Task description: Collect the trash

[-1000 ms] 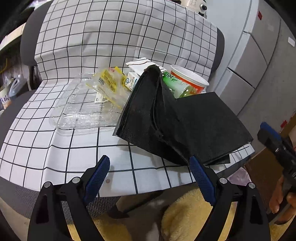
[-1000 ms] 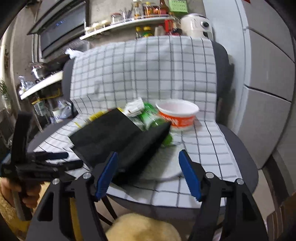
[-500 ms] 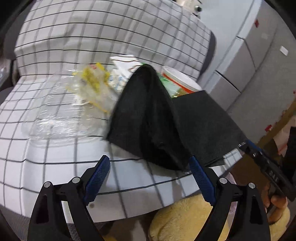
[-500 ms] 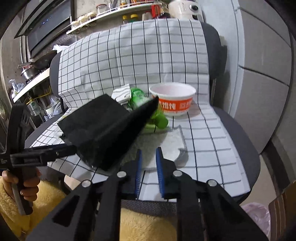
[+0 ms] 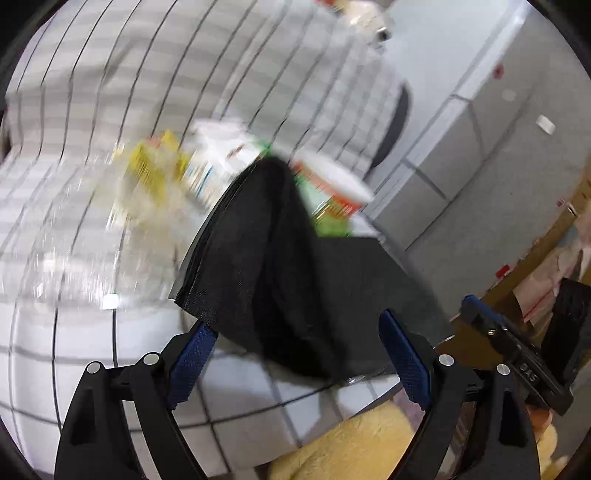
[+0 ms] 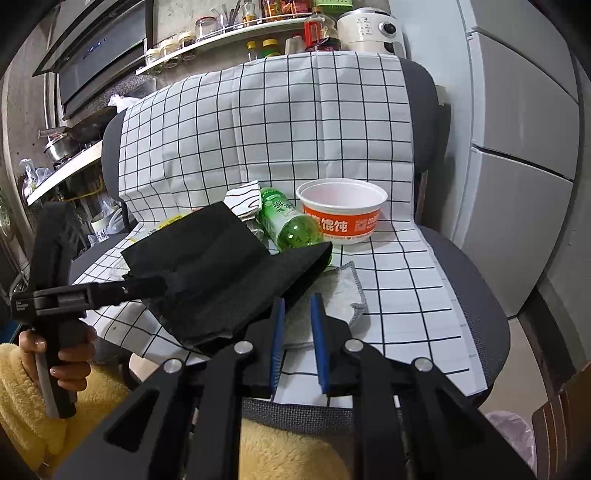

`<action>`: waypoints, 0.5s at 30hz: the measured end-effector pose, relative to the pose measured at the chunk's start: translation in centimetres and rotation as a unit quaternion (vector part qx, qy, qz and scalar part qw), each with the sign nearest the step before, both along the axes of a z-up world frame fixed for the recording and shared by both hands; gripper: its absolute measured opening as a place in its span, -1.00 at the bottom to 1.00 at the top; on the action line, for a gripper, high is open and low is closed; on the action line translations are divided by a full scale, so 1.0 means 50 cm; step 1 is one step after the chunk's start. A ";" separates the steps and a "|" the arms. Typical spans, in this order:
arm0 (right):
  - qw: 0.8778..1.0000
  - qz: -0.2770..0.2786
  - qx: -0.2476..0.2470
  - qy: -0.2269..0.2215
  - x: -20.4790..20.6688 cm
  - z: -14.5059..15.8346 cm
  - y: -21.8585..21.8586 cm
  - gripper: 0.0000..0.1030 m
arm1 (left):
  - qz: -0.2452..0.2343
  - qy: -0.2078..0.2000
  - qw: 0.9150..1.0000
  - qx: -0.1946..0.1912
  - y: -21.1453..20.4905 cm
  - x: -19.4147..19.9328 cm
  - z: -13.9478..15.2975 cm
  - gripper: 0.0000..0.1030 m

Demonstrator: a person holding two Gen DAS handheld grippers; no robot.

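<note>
A black folded bag point(image 6: 221, 266) lies tented on the checked cloth point(image 6: 406, 295) over a chair seat. Behind it are a green bottle point(image 6: 288, 221), an orange and white paper bowl point(image 6: 343, 214), crumpled white paper point(image 6: 243, 199), a yellow wrapper point(image 5: 155, 173) and a clear plastic tray point(image 5: 74, 266). My left gripper point(image 5: 295, 325) is open, and the bag's near fold lies between its fingers without contact. My right gripper point(image 6: 297, 299) has its jaws nearly together. Nothing shows in the narrow gap, and the bag's edge lies against its left finger.
A white rag point(image 6: 340, 295) lies flat under the bag's right end. Grey cabinet fronts point(image 6: 517, 184) stand close on the right. A shelf of jars point(image 6: 240, 29) runs behind the chair. A yellow fluffy sleeve point(image 6: 22, 387) is at the front, and a cardboard box point(image 6: 565, 424) on the floor.
The right jaws went from wide open to nearly together. The left gripper swung right and moved in, and the bag's fold now lies between its fingers.
</note>
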State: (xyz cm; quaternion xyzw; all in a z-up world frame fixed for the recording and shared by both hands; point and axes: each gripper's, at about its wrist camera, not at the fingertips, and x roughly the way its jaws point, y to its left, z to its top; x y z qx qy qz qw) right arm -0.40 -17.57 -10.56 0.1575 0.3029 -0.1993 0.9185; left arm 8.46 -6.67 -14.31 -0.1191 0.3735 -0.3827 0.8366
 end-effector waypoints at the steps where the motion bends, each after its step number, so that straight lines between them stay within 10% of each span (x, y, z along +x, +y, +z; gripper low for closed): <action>1: 1.000 -0.003 -0.001 -0.001 -0.003 0.002 -0.002 -0.71 | -0.006 -0.025 1.000 0.001 -0.007 -0.012 0.017 0.70; 8: 1.000 -0.027 0.006 -0.011 -0.033 0.009 -0.029 -0.71 | -0.086 -0.149 0.981 0.091 -0.121 -0.094 0.083 0.70; 15: 0.999 -0.038 0.015 -0.013 -0.065 0.000 -0.045 -0.71 | -0.139 -0.184 0.946 0.227 -0.254 -0.148 0.007 0.70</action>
